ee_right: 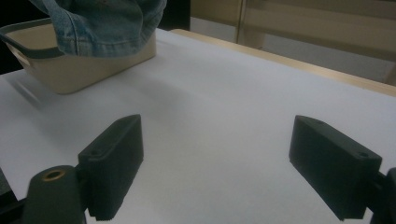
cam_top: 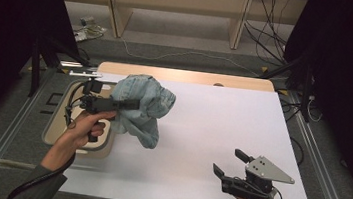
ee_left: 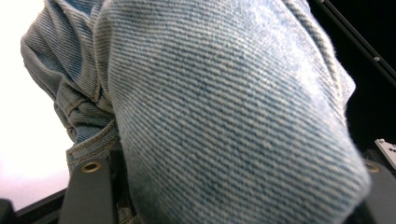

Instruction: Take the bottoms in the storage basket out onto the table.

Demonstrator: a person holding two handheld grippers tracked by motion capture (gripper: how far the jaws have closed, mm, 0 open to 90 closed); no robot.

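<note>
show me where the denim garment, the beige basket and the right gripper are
denim garment (cam_top: 142, 106), high view, on the bunched middle of the cloth.
beige basket (ee_right: 70, 74), right gripper view, on its near side wall.
right gripper (cam_top: 230, 162), high view, midway between its open fingertips.

dim room, bright glaring white table (cam_top: 221, 135), soft close-up blur, dark edges

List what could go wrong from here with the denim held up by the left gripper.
1. The denim garment hangs bunched from the left gripper, so part may drape over the basket rim onto the table.
2. The grip is on a thick fold; it might slip loose.
3. The right gripper sits open, well away, too far to catch it.
</note>
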